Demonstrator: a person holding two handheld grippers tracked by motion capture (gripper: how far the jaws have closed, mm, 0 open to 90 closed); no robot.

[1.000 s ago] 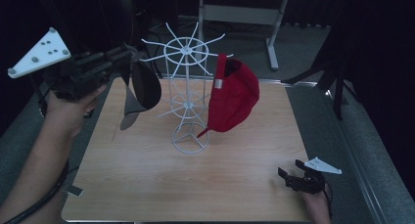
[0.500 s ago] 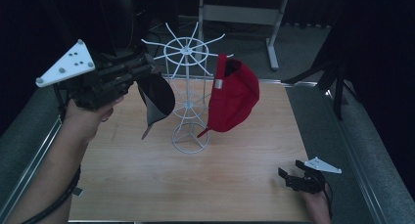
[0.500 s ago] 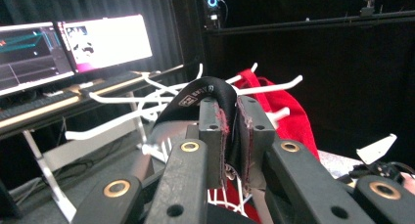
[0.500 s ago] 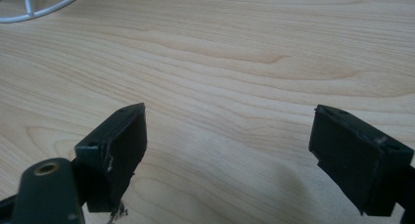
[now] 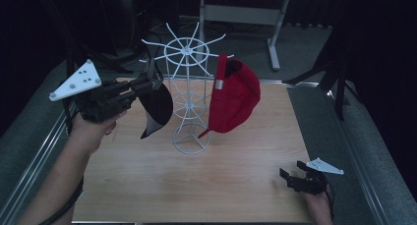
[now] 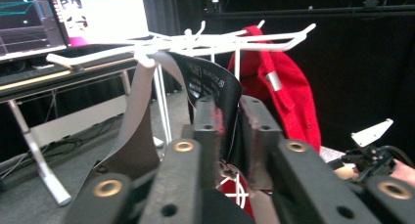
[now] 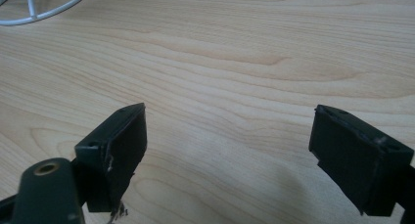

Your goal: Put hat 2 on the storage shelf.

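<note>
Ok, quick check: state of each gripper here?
Left gripper: jaws have just been opening slightly, but the pads press on the black cap hanging at the white wire rack.
Right gripper: open, holding nothing, over the wooden table.

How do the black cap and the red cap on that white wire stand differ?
The black cap is pinched in the left gripper, whose jaws have just been opening slightly; the red cap hangs untouched. The black one is on the stand's left, the red on its right. Both dangle brim down.
</note>
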